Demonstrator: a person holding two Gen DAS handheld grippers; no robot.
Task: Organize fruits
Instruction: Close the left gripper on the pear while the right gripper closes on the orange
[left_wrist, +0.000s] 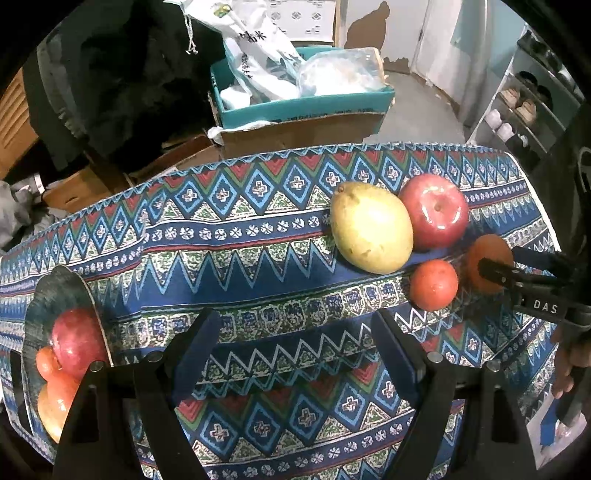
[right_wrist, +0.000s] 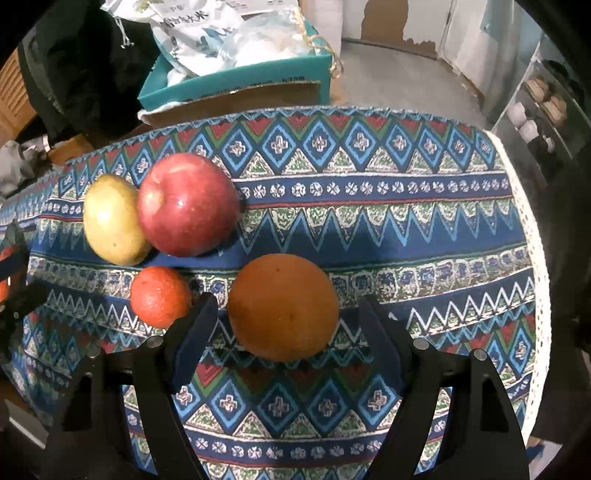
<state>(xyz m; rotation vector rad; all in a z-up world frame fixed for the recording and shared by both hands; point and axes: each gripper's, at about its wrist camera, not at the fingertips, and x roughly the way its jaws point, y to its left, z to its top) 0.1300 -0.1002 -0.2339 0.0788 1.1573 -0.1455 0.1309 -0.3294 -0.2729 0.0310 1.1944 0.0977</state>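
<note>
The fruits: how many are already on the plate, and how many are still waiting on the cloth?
Done: the plate already holds a red apple and orange fruit below it; the exact count is hidden. In hand: nothing yet; the open right gripper straddles the big orange. Left on the cloth: that orange, the small orange, the pear and another apple.
</note>
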